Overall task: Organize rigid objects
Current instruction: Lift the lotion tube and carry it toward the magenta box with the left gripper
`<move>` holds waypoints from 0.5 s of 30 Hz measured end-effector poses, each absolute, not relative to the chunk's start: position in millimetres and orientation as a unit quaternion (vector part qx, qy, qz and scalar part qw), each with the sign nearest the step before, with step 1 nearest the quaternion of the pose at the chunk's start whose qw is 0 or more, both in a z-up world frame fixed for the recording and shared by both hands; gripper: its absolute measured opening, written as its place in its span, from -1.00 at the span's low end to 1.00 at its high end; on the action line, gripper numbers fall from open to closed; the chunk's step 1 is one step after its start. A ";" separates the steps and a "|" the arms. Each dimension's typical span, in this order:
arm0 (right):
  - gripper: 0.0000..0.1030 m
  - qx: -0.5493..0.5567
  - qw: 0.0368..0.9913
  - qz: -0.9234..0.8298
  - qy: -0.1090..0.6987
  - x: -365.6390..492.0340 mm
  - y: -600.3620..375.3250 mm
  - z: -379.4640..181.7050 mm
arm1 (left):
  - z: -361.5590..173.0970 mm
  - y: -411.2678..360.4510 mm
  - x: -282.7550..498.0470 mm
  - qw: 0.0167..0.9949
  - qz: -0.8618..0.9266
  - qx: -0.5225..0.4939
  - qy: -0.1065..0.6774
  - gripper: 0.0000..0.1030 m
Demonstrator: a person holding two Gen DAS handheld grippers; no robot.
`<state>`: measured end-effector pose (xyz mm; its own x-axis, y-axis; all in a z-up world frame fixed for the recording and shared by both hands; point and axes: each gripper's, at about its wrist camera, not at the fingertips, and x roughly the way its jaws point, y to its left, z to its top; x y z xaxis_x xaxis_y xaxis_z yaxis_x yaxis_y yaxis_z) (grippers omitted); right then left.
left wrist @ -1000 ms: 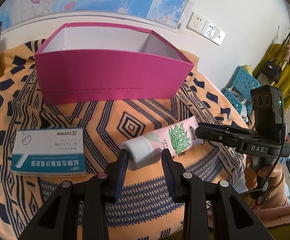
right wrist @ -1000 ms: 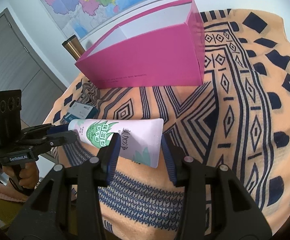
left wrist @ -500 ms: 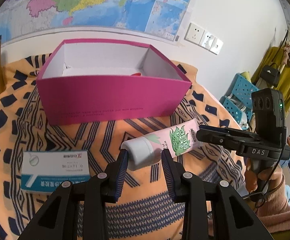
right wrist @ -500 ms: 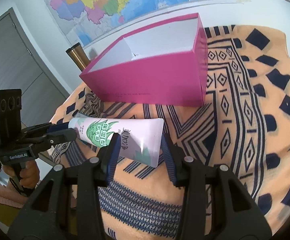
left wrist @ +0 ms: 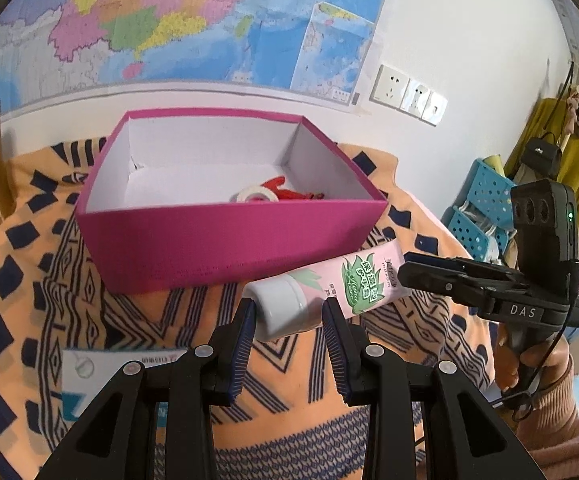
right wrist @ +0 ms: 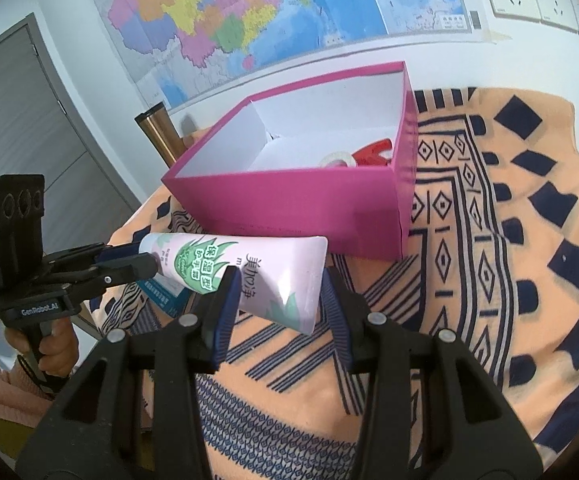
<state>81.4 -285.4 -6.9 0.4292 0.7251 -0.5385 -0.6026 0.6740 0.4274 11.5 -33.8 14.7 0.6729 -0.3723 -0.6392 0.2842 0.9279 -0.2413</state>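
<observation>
- Above the patterned cloth, the tube now hangs higher, nearer the pink box.
- Left gripper stays clamped on its cap; right gripper on its flat end.

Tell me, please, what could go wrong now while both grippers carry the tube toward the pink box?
The tube is held at both ends: left gripper on the cap, right gripper on the flat tail. Uneven motion could bend it or pull it loose. It hangs below the pink box rim, so it may hit the front wall. It could land on the tape roll inside.
</observation>
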 end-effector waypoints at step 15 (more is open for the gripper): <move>-0.13 0.082 0.851 0.392 0.339 93.9 -285.9 9.9 | 29.5 -37.7 24.5 0.921 -0.176 -0.054 0.343 -0.34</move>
<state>93.9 -285.9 9.9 0.4630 0.7230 -0.5128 -0.6125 0.6792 0.4044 24.5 -37.7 29.5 0.7027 -0.3620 -0.6126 0.2872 0.9320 -0.2212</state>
